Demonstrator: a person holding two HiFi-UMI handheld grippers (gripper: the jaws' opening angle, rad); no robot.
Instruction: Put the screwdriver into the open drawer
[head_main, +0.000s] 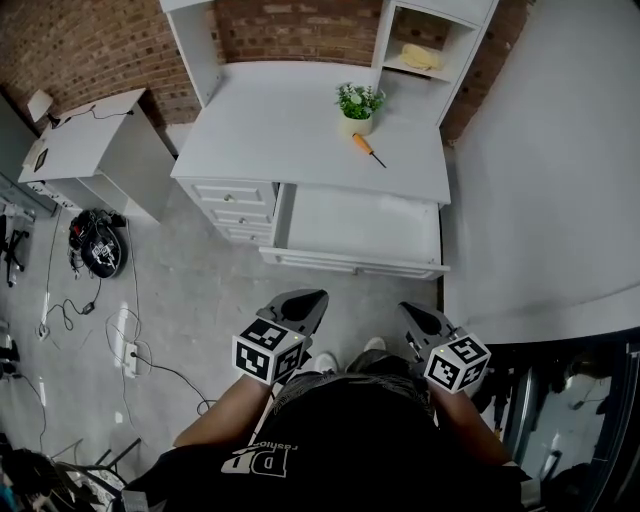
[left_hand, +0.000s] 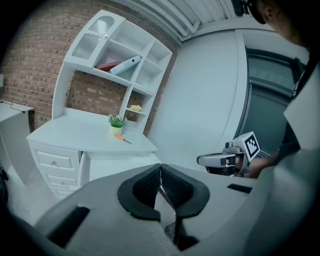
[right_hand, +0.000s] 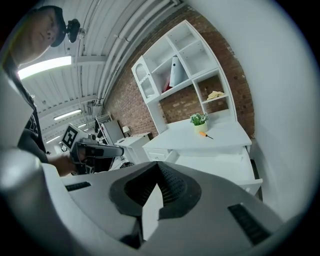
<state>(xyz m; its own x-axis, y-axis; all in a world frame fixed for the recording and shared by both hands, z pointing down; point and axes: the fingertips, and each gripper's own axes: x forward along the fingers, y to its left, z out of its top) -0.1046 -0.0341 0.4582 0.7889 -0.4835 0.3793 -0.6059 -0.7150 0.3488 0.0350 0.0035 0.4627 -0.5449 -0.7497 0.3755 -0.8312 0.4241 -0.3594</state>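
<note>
- Brick wall backed a white desk (head_main: 280, 130) with shelves above it; grey floor lay between the desk and the person.
- Nothing of the task looked done: the screwdriver (head_main: 367, 149) lay flat on the desktop, just in front of the small potted plant (head_main: 358, 105).
- The drawer (head_main: 360, 225) stood pulled out below that spot, and nothing could be seen in it.
- Left to do, by my reading: reach the desk, pick up the screwdriver, lower it into the drawer.
- Its long axis ran diagonally across the desktop, orange handle towards the plant. The thin shaft, hard to make out, seemed to point at the front right edge.
- The left gripper (head_main: 306, 302) and right gripper (head_main: 415, 317) hung well short of the desk, each with its jaws closed together on nothing.
</note>
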